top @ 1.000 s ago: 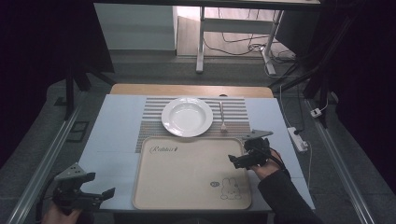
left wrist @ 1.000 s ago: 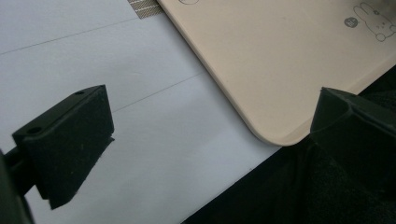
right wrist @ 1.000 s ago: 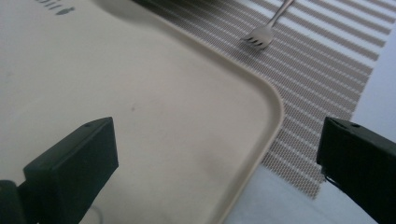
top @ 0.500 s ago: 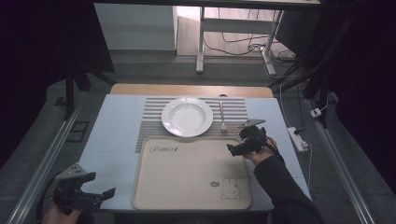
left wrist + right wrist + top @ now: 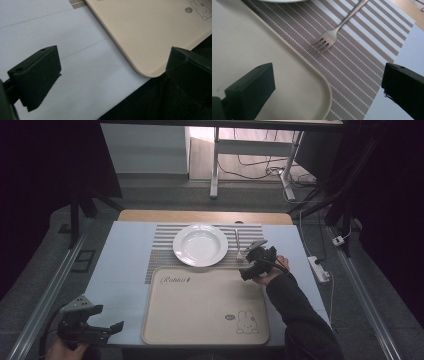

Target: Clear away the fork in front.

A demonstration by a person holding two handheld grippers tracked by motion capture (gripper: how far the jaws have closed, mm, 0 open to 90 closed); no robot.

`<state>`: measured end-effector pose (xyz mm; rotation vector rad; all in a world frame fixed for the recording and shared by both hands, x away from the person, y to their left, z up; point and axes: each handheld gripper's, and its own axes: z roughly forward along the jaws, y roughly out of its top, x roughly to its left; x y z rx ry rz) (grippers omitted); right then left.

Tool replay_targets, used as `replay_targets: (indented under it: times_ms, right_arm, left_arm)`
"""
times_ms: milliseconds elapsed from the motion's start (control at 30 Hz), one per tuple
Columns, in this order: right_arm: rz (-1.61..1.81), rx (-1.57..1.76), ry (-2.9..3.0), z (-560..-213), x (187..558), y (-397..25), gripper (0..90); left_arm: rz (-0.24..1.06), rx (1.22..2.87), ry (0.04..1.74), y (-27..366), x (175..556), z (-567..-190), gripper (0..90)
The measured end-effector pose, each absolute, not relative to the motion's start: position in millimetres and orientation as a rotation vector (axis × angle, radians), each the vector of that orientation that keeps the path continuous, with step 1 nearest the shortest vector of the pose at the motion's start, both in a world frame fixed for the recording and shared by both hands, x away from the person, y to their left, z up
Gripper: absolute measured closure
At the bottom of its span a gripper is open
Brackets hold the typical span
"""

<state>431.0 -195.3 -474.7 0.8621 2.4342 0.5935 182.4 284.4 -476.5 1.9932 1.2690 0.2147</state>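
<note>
Both grippers are standing with jaws spread and nothing between them. I am keeping the left gripper (image 5: 82,330) idling low at the near-left corner of the table (image 5: 125,270), out of the way, beside the beige tray (image 5: 200,310). I am hovering the right gripper (image 5: 257,262) over the tray's far-right corner, jaws wide so they can straddle the fork (image 5: 329,40). It is lying tines toward me on the striped placemat (image 5: 367,62), just right of the white plate (image 5: 200,245), apart from the jaws.
</note>
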Motion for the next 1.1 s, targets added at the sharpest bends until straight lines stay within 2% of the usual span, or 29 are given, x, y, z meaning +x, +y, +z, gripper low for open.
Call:
replay_targets:
  times_ms: [433,600,767,833,900,933,967,1000,1033,1067,1100]
  right_arm:
    - [0.466,0.768,2.404,-484.7,455.1,-172.5,0.9]
    - [0.417,0.693,2.391,-492.4,461.2,-166.6,8.2]
    - [0.389,0.648,2.382,-494.5,462.9,-165.7,17.1]
    - [0.366,0.614,2.392,-498.2,463.4,-164.6,25.0]
    - [0.355,0.598,2.393,-499.6,463.4,-164.0,26.8]
    - [0.335,0.557,2.395,-502.4,463.2,-162.7,34.7]
    - [0.335,0.557,2.395,-502.4,463.2,-162.7,34.7]
    - [0.311,0.503,2.403,-505.6,461.7,-161.4,43.4]
    - [0.306,0.475,2.413,-507.0,461.1,-161.2,47.7]
    - [0.306,0.475,2.413,-507.0,461.1,-161.2,47.7]
    - [0.305,0.462,2.418,-508.1,459.8,-160.6,52.2]
  left_arm:
    - [0.213,2.006,1.265,283.5,182.9,-476.8,0.5]
    - [0.213,2.007,1.265,283.4,183.0,-476.8,0.6]
    - [0.212,2.009,1.266,283.3,183.2,-476.9,0.6]
    - [0.212,2.009,1.265,283.2,183.2,-476.9,0.6]
    - [0.212,2.01,1.266,283.2,183.2,-476.9,0.6]
    - [0.212,2.01,1.266,283.1,183.2,-476.9,0.6]
    - [0.212,2.01,1.265,283.1,183.2,-476.9,0.6]
    - [0.212,2.01,1.265,283.1,183.2,-476.9,0.6]
    - [0.212,2.011,1.265,283.1,183.2,-476.9,0.6]
    - [0.212,2.011,1.265,283.0,183.2,-476.9,0.6]
    - [0.213,2.012,1.264,283.0,183.2,-476.9,0.7]
